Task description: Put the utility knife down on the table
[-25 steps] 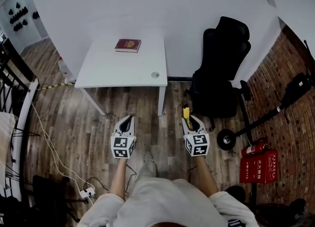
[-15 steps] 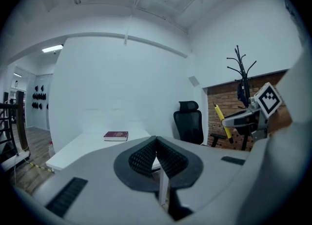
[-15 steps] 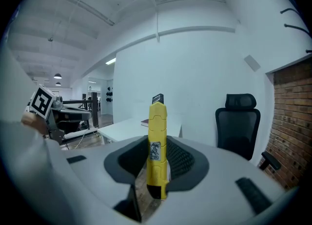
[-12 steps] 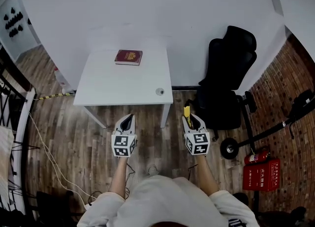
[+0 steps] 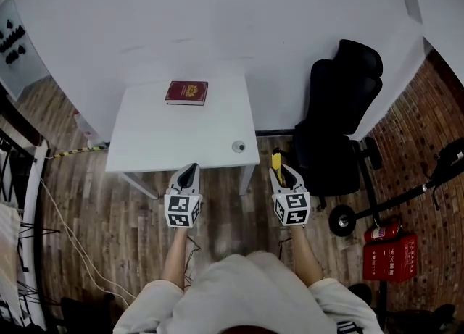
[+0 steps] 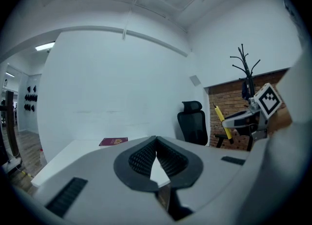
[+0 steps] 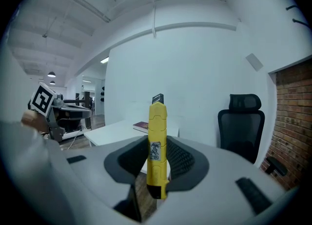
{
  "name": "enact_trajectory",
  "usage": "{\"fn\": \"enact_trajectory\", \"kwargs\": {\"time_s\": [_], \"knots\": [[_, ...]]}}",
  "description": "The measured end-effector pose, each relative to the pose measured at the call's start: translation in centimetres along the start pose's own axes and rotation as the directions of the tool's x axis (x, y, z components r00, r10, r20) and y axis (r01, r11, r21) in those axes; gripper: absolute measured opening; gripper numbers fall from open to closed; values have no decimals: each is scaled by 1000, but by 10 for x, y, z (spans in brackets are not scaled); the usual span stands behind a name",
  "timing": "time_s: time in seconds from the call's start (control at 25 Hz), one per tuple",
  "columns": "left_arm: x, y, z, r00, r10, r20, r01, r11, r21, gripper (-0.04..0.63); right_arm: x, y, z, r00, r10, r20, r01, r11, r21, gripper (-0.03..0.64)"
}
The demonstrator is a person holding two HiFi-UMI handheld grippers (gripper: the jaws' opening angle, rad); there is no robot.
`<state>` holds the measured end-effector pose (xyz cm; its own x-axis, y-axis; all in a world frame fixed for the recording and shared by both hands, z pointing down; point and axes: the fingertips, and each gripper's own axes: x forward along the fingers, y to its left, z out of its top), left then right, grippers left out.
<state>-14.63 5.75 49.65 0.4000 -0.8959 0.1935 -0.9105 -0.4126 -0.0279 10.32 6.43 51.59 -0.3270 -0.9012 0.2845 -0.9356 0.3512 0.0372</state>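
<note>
While the right gripper point(image 7: 157, 145) clamps the utility knife point(image 7: 157, 146), the left gripper point(image 6: 156, 140) is closed on nothing

Its pads pinch the yellow knife upright, blade end forward, just beside the near right corner of the white table point(image 5: 181, 140) and over the wood floor. The left jaws meet at their tips at the table's near edge. A red booklet point(image 5: 186, 93) lies near the far edge

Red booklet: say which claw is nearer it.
Left. The left claw is by the table's near edge, in line with the red booklet; the right claw, gripping the utility knife, is past its right corner.
</note>
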Motion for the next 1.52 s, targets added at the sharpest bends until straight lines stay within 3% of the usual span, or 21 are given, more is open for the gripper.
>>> {"fn": "enact_trajectory", "kwargs": {"time_s": [0.64,1.52], "knots": [[50,17,-12,999,-8,-34,8,1000,-3,7,48,-21,-10,999,5,-36,-5,1000,4,110],[227,80,27,997,46,-58,-45,999,2,6,226,-98,38,996,79,-33,-78,997,18,110]]}}
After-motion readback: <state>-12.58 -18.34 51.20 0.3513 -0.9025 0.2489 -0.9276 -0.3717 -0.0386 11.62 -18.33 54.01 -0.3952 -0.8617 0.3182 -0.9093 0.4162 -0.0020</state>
